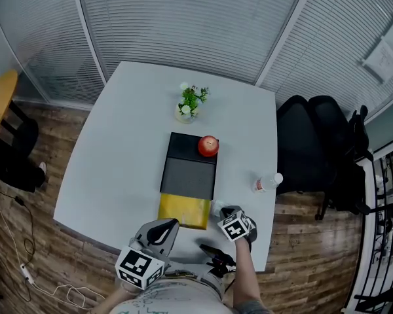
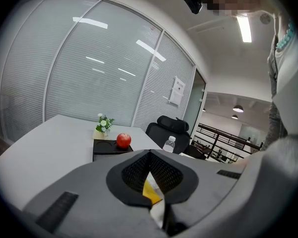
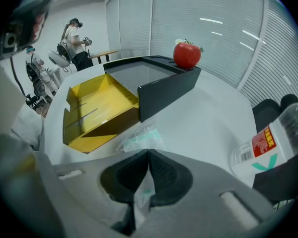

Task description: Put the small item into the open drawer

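Observation:
The small item, a clear plastic packet (image 3: 139,139) with something teal inside, lies on the white table just right of the open yellow drawer (image 3: 97,108). My right gripper (image 3: 148,153) is shut on the packet's near end, and part of the packet shows pinched between the pads. In the head view the right gripper (image 1: 220,212) is at the drawer's (image 1: 183,210) right front corner, over the packet (image 1: 215,205). My left gripper (image 1: 171,224) is held at the table's near edge, in front of the drawer. Its jaws (image 2: 150,153) meet with nothing in them.
The drawer slides out of a black cabinet (image 1: 190,169) with a red apple (image 1: 208,146) on top. Behind it stands a small potted plant (image 1: 191,101). A plastic bottle (image 1: 267,182) lies near the table's right edge. A black office chair (image 1: 314,142) stands to the right.

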`<action>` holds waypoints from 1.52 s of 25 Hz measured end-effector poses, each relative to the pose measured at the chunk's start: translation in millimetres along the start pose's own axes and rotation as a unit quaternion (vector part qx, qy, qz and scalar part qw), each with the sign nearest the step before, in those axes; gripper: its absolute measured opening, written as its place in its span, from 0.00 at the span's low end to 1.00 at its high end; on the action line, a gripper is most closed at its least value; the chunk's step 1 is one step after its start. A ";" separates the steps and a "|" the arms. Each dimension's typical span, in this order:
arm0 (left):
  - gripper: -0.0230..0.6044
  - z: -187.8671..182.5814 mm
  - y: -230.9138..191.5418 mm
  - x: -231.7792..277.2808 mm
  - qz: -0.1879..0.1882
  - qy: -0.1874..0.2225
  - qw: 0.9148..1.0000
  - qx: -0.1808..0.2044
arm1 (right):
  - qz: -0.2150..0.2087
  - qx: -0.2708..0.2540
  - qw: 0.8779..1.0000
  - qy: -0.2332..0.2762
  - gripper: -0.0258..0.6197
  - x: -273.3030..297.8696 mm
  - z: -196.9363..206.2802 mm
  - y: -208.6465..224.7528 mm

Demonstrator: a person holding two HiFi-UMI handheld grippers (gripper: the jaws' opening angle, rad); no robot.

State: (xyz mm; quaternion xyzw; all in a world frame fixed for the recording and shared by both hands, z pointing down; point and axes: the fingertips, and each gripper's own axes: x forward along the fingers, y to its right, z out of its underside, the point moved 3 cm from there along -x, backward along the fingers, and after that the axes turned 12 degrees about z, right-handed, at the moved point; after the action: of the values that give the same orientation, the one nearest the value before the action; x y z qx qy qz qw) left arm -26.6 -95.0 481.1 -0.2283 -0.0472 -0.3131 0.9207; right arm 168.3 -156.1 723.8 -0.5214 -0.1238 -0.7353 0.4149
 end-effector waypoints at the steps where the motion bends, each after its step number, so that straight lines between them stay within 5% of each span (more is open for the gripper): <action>1: 0.03 0.1 1.0 0.0 0.002 0.000 1.000 0.000 | 0.000 -0.002 1.000 -0.001 0.05 -2.1 0.6 -0.3; 23: 0.03 -4.2 25.3 -2.4 0.044 0.004 0.999 0.010 | 0.020 -0.014 1.000 0.005 0.05 -61.8 0.1 6.5; 38: 0.03 -6.6 27.6 -9.9 0.045 0.013 0.999 0.020 | 0.042 0.031 0.998 0.034 0.05 -126.4 -17.3 19.3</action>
State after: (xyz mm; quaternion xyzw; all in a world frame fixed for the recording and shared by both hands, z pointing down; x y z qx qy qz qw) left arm -18.4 -73.2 462.1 -0.2079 -0.0312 -0.2733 0.9387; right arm 185.3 -118.0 601.6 -0.4874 -0.1101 -0.7306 0.4653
